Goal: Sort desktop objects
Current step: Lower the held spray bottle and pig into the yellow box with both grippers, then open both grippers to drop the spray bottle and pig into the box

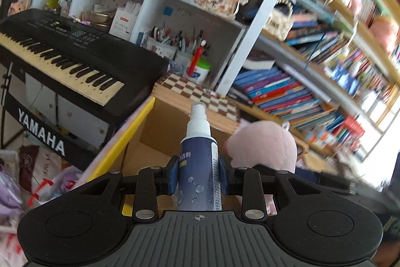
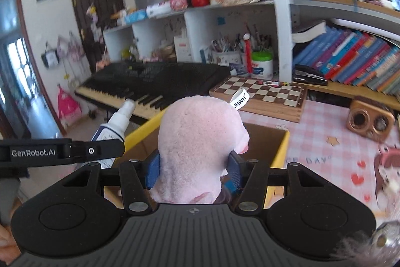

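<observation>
My left gripper is shut on a dark blue spray bottle with a white pump top, held upright over an open cardboard box with yellow flaps. My right gripper is shut on a pink plush toy with a white tag, also above the cardboard box. In the right wrist view the spray bottle and the left gripper's side show at the left. The pink plush toy appears right of the bottle in the left wrist view.
A black keyboard piano stands left of the desk. A wooden chessboard lies behind the box. A small wooden speaker sits on the pink checked desk mat. Shelves of books and a pen holder fill the back.
</observation>
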`<action>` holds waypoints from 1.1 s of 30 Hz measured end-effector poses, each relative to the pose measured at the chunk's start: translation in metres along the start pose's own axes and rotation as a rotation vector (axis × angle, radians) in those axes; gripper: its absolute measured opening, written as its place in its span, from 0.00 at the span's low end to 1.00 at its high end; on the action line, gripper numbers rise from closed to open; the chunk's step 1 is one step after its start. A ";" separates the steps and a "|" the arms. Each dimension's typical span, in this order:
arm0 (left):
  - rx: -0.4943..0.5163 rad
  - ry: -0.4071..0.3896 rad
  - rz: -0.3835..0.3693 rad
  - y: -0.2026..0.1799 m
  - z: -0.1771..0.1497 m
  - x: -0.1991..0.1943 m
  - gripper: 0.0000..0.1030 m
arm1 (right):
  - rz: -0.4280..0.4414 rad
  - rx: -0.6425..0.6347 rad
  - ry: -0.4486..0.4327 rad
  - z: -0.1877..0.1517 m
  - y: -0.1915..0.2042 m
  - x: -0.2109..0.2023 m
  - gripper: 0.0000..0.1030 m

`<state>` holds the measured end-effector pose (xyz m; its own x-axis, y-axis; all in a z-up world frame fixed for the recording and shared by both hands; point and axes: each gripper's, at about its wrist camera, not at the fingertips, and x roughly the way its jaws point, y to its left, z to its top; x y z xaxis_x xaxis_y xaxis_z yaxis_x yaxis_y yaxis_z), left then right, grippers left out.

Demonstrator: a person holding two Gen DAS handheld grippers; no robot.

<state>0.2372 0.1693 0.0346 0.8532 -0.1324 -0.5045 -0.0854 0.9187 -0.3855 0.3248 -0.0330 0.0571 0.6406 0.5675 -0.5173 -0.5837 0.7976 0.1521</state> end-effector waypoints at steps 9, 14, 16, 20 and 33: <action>0.106 0.117 0.112 0.001 0.003 0.061 0.30 | 0.077 -0.226 0.220 0.017 -0.007 0.078 0.50; 0.138 0.182 0.139 0.005 -0.001 0.081 0.30 | 0.101 -0.335 0.322 0.017 -0.007 0.109 0.50; 0.153 0.203 0.156 0.005 -0.003 0.086 0.30 | 0.111 -0.373 0.348 0.017 -0.007 0.116 0.50; 0.166 0.248 0.182 0.007 -0.005 0.095 0.30 | 0.135 -0.424 0.387 0.020 -0.006 0.127 0.51; 0.203 0.318 0.202 0.004 -0.019 0.108 0.30 | 0.172 -0.491 0.440 0.031 -0.002 0.153 0.52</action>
<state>0.3194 0.1517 -0.0364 0.6259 -0.0213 -0.7796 -0.1046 0.9883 -0.1109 0.4392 0.0590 0.0037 0.3168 0.4591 -0.8300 -0.8845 0.4591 -0.0837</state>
